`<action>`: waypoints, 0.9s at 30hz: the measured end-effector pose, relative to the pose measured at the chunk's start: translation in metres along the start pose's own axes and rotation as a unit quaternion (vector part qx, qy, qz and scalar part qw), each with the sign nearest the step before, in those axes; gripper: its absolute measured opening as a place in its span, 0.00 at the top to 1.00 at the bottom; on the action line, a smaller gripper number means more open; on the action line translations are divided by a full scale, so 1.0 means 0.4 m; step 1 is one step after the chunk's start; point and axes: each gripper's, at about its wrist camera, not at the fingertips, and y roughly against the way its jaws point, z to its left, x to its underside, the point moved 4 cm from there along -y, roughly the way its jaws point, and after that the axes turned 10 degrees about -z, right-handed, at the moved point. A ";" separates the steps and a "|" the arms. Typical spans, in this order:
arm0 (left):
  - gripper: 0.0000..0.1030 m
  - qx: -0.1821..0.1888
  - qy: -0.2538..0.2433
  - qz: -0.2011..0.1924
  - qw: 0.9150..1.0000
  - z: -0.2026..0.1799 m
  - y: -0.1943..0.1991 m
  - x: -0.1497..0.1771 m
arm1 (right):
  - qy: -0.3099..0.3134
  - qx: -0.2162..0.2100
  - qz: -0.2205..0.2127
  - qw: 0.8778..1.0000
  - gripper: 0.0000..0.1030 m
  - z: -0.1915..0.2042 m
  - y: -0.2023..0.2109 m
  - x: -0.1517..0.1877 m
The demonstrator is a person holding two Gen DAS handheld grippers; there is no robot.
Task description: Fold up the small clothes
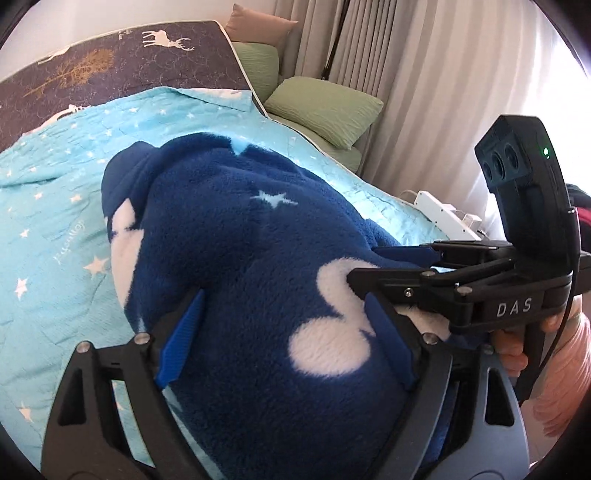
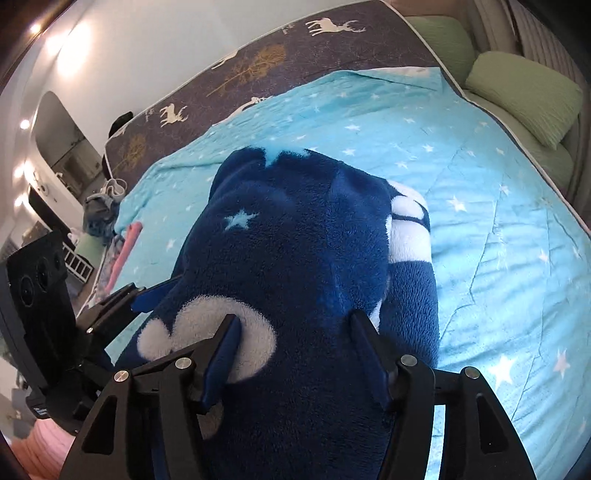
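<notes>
Two tongs are working at once, one in each of the person's hands. Left gripper (image 1: 284, 332) is standing with its blue pads spread wide around a thick bulge of a dark blue fleece garment (image 1: 243, 236); the cloth is filling the gap between them, yet whether the pads are pressing on it I cannot tell. Right gripper (image 2: 295, 354) is sitting just beside it, jaws likewise apart with fleece bunched between them, and there too I cannot tell whether the pads are biting or only resting against the pile.

One garment is lying here, spread over a light blue quilt (image 2: 480, 229) dotted with white stars. Beyond the quilt a dark mattress cover (image 1: 110, 62) printed with white deer and golden trees is showing. Two green pillows (image 1: 325, 107) are lying past the far corner, with a beige cushion (image 1: 255, 26) above them, and pale curtains (image 1: 424, 92) are hanging behind. A white power strip (image 1: 447, 218) is lying at the bed's edge. From the right side, a heap of other clothes (image 2: 103, 214) is waiting by the bed's far edge.

The fleece is plush and navy, carrying large white rounded patches, a small pale star and a pale blue tag at its far hem. It is bulging up and blocking most of the quilt from both cameras.
</notes>
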 end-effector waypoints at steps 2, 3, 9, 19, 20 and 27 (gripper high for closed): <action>0.16 -0.007 -0.010 -0.003 1.000 -0.008 0.010 -0.003 | 0.001 -0.002 -0.001 1.000 0.39 0.004 0.009 0.005; 0.16 -0.011 -0.011 -0.005 1.000 -0.014 0.017 -0.005 | -0.001 -0.004 -0.002 1.000 0.39 0.005 0.015 0.006; 0.16 -0.036 0.003 -0.008 0.999 -0.018 0.080 -0.017 | -0.055 -0.030 -0.035 0.997 0.40 -0.028 0.130 -0.007; 0.13 -0.044 0.014 -0.031 0.998 -0.018 0.155 -0.025 | -0.065 -0.030 -0.049 0.996 0.38 -0.094 0.219 0.038; 0.13 -0.048 0.012 -0.030 0.998 -0.018 0.155 -0.022 | -0.064 -0.035 -0.048 0.996 0.38 -0.083 0.215 0.043; 0.00 -0.034 0.063 0.009 0.997 0.029 0.090 0.051 | -0.037 -0.012 -0.001 0.999 0.30 -0.056 0.150 0.080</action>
